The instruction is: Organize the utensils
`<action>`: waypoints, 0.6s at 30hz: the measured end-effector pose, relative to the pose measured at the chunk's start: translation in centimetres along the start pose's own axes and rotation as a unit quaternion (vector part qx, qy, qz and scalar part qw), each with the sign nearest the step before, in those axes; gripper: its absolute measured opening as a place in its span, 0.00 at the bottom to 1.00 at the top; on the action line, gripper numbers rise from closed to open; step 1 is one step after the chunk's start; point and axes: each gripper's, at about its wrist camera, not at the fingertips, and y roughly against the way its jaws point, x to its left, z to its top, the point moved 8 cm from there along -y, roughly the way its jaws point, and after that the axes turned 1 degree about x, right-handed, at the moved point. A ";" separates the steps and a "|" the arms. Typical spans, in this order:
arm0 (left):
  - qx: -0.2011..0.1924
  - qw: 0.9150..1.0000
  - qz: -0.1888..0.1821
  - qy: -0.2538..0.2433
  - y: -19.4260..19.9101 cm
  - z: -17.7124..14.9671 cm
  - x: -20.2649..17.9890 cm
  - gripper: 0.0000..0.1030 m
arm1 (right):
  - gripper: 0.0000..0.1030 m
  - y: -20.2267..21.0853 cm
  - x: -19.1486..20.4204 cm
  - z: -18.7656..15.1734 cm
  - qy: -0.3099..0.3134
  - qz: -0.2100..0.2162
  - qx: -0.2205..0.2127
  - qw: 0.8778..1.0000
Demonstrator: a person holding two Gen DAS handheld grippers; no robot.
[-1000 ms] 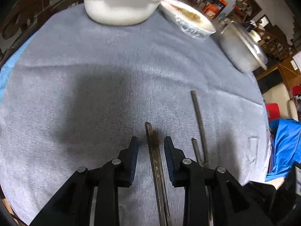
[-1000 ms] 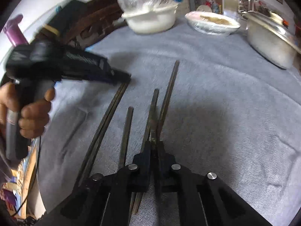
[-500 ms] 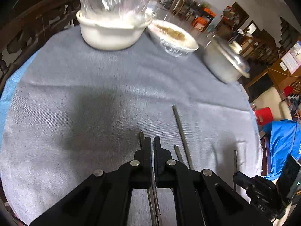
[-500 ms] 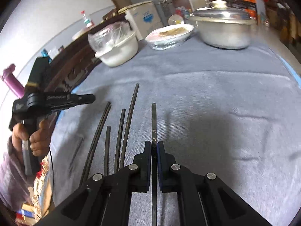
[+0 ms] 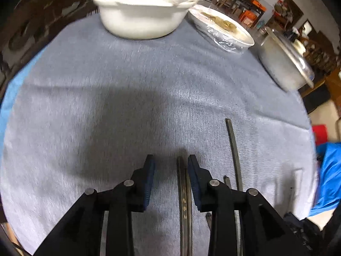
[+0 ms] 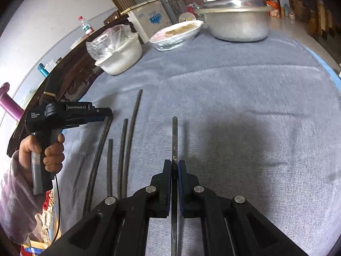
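Note:
Several dark chopsticks lie on a grey cloth. My left gripper [image 5: 169, 161] is open; a pair of chopsticks [image 5: 183, 194] lies on the cloth between its fingers, close to the right finger. It also shows in the right wrist view [image 6: 106, 113] over the same pair [image 6: 98, 155]. My right gripper [image 6: 174, 163] is shut on one chopstick [image 6: 174, 136] with light characters, held pointing forward. Three loose chopsticks [image 6: 125, 145] lie between the two grippers; one also shows in the left wrist view [image 5: 233, 147].
At the far side stand a white bowl with a plastic bag [image 5: 140, 19], a wrapped dish of food [image 5: 223, 28] and a lidded metal pot [image 5: 285, 64]. A carved dark wood edge [image 6: 72, 79] runs along the left. A blue cloth [image 5: 328, 175] hangs at the right.
My left gripper was shut on the pair half a second ago; it has opened and the pair lies on the cloth. My right gripper has kept its chopstick and moved right, away from the loose ones.

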 end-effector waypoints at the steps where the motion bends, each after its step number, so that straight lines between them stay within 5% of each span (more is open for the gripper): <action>1: -0.001 1.000 0.008 -0.011 0.0 0.0 -0.1 0.30 | 0.06 0.0 -0.2 0.0 -0.001 -0.001 0.000 1.000; 14: 0.018 0.997 0.053 -0.053 0.6 -1.3 0.8 0.27 | 0.06 -1.5 -2.0 -0.4 -0.012 -0.021 0.024 0.999; 18: 0.015 0.993 0.082 -0.086 0.7 -1.9 0.0 0.37 | 0.08 -2.1 -2.0 0.5 -0.021 -0.046 0.055 0.997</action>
